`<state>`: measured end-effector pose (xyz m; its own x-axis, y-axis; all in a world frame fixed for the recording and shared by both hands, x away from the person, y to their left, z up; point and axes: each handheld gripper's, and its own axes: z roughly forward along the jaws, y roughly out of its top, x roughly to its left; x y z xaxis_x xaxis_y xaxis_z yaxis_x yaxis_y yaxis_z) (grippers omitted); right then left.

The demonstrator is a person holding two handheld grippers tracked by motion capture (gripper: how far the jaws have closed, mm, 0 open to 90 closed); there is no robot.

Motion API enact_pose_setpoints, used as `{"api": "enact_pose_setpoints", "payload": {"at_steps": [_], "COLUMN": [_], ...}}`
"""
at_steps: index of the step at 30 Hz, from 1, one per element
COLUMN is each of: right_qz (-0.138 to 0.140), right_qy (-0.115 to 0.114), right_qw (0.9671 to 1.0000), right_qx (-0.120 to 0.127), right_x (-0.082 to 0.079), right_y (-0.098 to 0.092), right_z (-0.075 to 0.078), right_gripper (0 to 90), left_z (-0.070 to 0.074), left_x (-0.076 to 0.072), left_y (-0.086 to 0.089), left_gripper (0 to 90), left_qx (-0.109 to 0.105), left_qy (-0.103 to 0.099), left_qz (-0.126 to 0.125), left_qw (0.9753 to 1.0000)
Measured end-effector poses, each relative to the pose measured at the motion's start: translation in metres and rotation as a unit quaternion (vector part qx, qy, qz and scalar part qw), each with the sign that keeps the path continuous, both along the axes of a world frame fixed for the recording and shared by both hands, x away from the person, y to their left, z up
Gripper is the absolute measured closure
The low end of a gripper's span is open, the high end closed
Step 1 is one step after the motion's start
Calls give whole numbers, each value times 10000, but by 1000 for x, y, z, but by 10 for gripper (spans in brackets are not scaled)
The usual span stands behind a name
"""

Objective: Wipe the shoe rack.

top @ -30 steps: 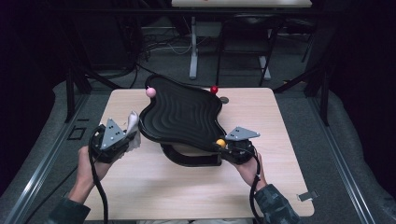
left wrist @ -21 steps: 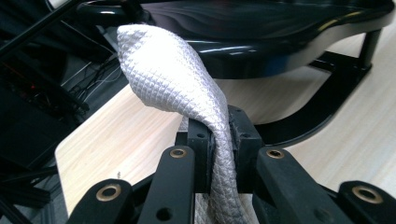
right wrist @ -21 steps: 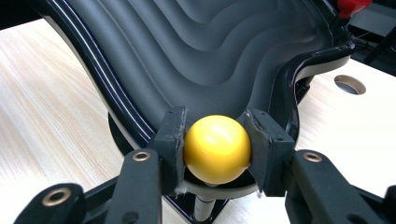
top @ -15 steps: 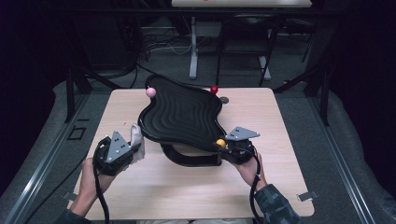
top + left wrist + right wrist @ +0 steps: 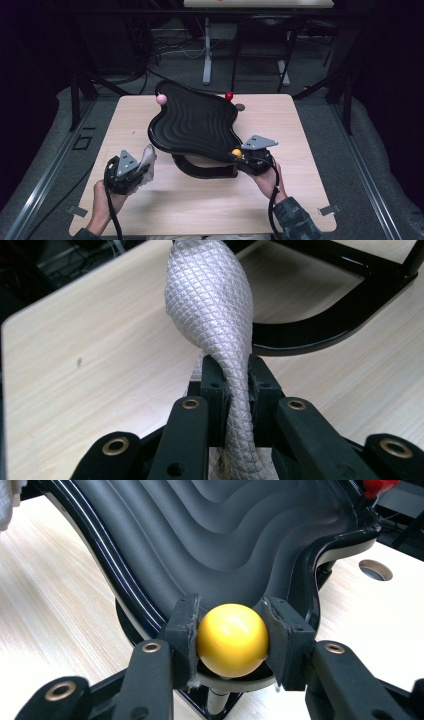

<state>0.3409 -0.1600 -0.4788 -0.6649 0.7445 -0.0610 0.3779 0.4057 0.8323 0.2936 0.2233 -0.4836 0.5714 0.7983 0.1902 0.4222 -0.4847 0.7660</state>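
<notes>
Dark room, cables and desk legs behind; pale wood surface carries a black wavy tray on a curved black stand. Tray has ball knobs at its corners: pink knob far left, red knob far right, yellow knob at the near right corner.

Right tongs: jaws closed on the yellow knob, one pad each side, knob seated squarely between them. Reads as a steadying hold on the tray's near corner.

Left tongs: jaws nearly closed, pinching a silvery-grey quilted cloth. Cloth is twisted where it passes between the jaws and fans out above them. High view puts the cloth near the tray's near-left edge, just beside it but apart, above the bare surface. Stand's curved foot sits ahead of the cloth in the left gripper view.

Step, as I judge it: wiping the tray, cloth in hand, tray braced, cloth not on the tray at this moment. So either the approach or a gap between strokes.

Next move likely calls for:
- bring the left tongs forward and up over the tray rim, lay the loose end of the cloth onto the ribbed top
- sweep along the grooves, not across
- keep the right grip firm on the knob so the tray doesn't rock on the stand

Risk: cloth is bunched, little flat area for contact.
</notes>
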Motion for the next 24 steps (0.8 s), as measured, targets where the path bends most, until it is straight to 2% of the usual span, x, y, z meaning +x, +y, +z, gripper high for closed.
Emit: {"api": "enact_pose_setpoints", "payload": {"at_steps": [2,4,6,10,13,15,16,17,20,21,22,24], "right_qz": [8,13,3,-45,-27,-79,-156,-156,-486,-486,-567,-581], "right_qy": [-11,38,52,155,260,322,394,394,226,226,140,118], "right_qw": [10000,10000,10000,9998,9995,9992,9990,9990,9985,9985,9982,9980], "right_qx": [18,-12,-44,-96,-155,-204,-149,-149,-99,-99,-166,-212], "right_x": [1,2,2,5,8,10,12,12,13,13,14,14], "right_y": [-1,-4,-6,-16,-23,-28,-31,-31,-25,-25,-19,-18], "right_z": [0,1,2,4,7,8,8,8,3,3,-1,-2], "right_gripper": [596,595,596,595,589,563,513,513,455,455,491,515], "left_z": [-3,-9,-15,-19,-21,-21,-22,-22,-25,-25,-26,-26], "left_x": [0,1,-1,-1,-1,0,0,1,5,6,7,9], "left_y": [0,0,-2,-4,-3,-2,-2,-2,-2,-1,-1,1], "left_gripper": [810,809,809,808,808,807,807,807,807,807,806,805], "left_qx": [-21,-99,-36,-11,-95,-154,-191,-208,-277,-305,-390,-506], "left_qy": [31,165,275,278,273,272,262,272,210,189,146,124], "left_qz": [33,57,30,71,177,220,247,261,372,411,450,507], "left_qw": [10000,9998,9996,9996,9994,9993,9992,9991,9987,9985,9981,9974]}}
